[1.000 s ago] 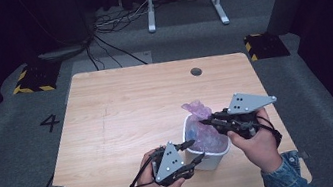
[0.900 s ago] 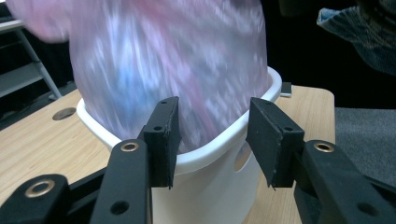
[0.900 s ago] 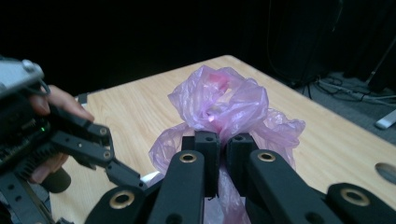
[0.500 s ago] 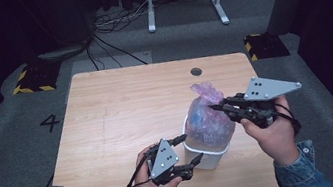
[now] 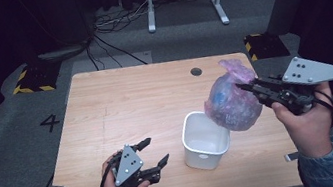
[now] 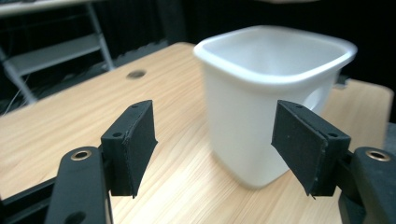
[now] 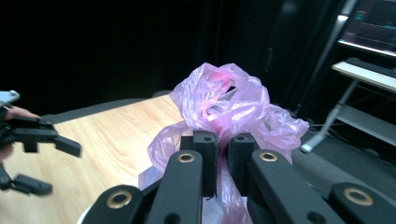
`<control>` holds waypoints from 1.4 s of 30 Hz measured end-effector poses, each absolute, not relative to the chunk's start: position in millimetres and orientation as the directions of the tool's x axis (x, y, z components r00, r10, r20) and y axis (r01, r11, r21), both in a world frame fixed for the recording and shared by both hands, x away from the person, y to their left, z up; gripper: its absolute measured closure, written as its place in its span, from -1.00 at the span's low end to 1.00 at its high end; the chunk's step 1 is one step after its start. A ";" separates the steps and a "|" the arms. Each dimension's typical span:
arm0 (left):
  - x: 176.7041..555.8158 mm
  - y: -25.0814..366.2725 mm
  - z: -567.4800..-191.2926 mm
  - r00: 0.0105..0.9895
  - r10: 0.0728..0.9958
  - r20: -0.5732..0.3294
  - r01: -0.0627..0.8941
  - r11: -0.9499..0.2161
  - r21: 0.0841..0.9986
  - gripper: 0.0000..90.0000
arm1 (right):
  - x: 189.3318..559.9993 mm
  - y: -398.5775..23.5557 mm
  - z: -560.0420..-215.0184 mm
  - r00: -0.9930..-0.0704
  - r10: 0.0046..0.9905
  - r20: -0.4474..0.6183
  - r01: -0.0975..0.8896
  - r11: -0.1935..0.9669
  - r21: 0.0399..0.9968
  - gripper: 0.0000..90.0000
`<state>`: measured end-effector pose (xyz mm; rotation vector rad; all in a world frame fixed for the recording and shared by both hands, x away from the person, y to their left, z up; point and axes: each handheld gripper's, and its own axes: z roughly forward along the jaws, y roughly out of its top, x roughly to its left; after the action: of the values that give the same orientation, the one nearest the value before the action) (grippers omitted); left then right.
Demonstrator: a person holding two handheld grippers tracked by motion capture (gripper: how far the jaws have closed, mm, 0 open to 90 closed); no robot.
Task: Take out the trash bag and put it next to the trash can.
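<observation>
The pink bag (image 5: 232, 99) now hangs clear in the air at about three o'clock of the white bin (image 5: 205, 139), pinched at its gathered neck by the right gripper (image 5: 245, 86), whose jaws are clamped tight on the plastic. A second ago it sat down inside the bin; half a second ago it was partly out. It is bulging with something, though the contents can't be made out through the film. The left gripper (image 5: 156, 152) has just been opening and has drawn back to the bin's nine o'clock; its jaws stand wide with nothing between them — in the left gripper view the bin (image 6: 271, 98) sits just beyond the pads (image 6: 133, 144), untouched. So the liner looks fully lifted out, and steadying the bin is over. The bin stands upright on the table (image 5: 121, 110), and what shows of its inside looks empty.
</observation>
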<state>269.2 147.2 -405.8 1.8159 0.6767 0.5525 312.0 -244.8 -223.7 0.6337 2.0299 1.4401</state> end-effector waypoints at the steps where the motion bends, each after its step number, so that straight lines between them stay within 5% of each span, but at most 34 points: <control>1: 270.3 151.9 -407.7 0.724 0.689 0.046 0.197 -0.270 0.943 -0.34 | 312.3 -248.6 -223.5 -0.719 0.672 -0.176 0.058 0.310 0.949 0.91; 11: 278.0 181.7 -422.1 0.642 0.767 -0.005 0.266 -0.216 0.939 -0.28 | 328.1 -286.2 -247.7 -0.642 0.751 -0.154 0.150 0.319 0.936 0.90; 21: 273.0 189.4 -438.2 0.583 0.808 0.082 0.278 -0.293 0.915 -0.26 | 363.1 -310.3 -315.0 -0.600 0.798 -0.058 0.304 0.294 0.906 0.90; 42: 271.6 198.0 -453.4 0.563 0.826 0.027 0.333 -0.258 0.907 -0.25 | 381.1 -271.4 -382.8 -0.677 0.735 0.039 0.385 0.308 0.870 0.67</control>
<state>271.6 198.0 -453.4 1.8339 0.9487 0.6412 381.1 -271.4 -382.8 1.0014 2.2157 1.3188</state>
